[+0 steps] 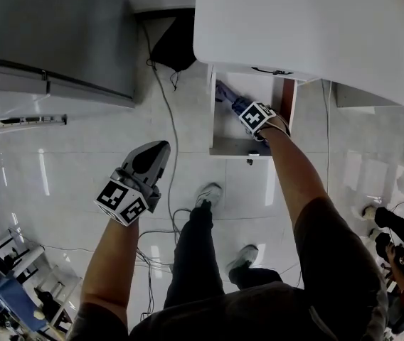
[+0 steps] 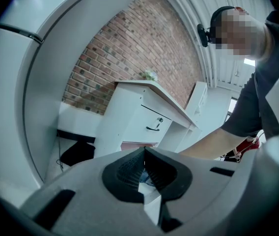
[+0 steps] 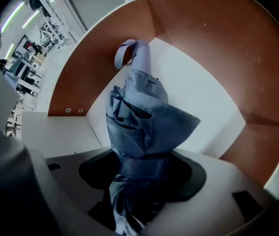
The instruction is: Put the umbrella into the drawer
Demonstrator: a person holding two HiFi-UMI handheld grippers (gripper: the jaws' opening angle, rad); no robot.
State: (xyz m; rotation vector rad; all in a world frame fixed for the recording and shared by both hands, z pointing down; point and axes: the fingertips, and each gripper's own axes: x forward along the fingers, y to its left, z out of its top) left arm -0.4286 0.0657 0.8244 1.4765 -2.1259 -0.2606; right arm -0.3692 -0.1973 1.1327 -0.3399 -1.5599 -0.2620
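In the head view a folded blue umbrella lies slanted inside the open drawer under the white desk. My right gripper points straight down into that drawer. In the right gripper view the umbrella runs out from between the jaws toward the drawer's white floor, handle and strap at its far end; the jaws are shut on its bundled cloth. My left gripper hangs over the floor left of the drawer, shut and holding nothing.
A grey cabinet fills the upper left. Cables trail over the glossy tiled floor, and a black bag sits beside the desk. My shoes stand just before the drawer. Another person is at the right edge.
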